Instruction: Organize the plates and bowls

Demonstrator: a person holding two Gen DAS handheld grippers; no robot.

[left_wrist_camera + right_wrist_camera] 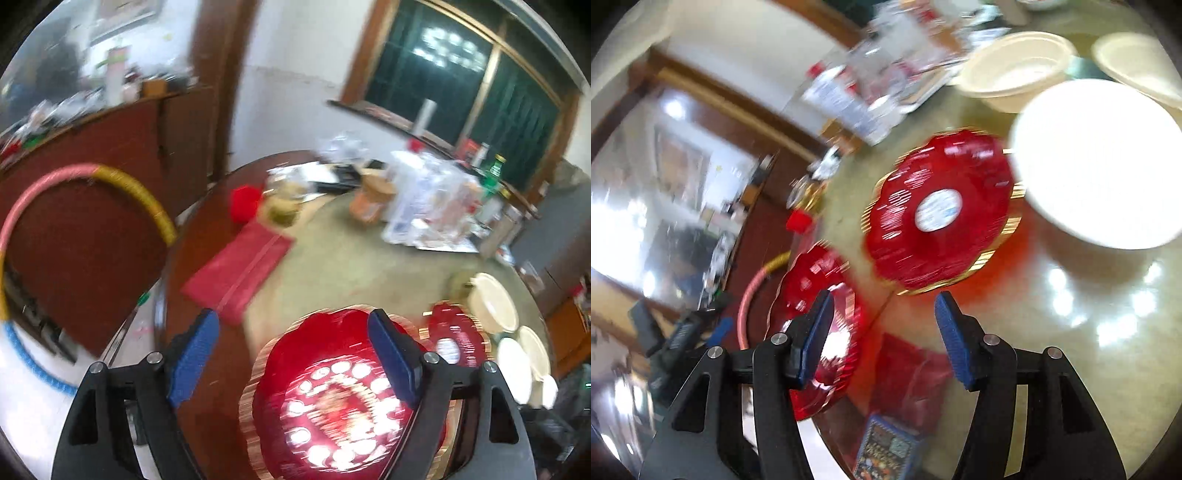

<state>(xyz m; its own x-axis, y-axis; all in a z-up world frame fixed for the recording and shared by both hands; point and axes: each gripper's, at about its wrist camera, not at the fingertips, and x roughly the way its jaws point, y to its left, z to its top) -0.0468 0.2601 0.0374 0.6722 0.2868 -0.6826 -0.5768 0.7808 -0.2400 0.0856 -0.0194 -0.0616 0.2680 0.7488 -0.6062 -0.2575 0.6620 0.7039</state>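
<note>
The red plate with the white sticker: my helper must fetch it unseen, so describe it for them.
On the round table, near the pale bowls, two red plates lie. It is the gold-rimmed red plate beside the large white bowl. Only it has a white round label at its centre; the other red plate does not.

Red gold-rimmed plates (938, 214), cream bowls (1015, 70), blue pads (195, 354).

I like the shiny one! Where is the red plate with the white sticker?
In the right wrist view, the red plate with the white sticker lies centre-frame on the table, just left of the big white bowl.
</note>
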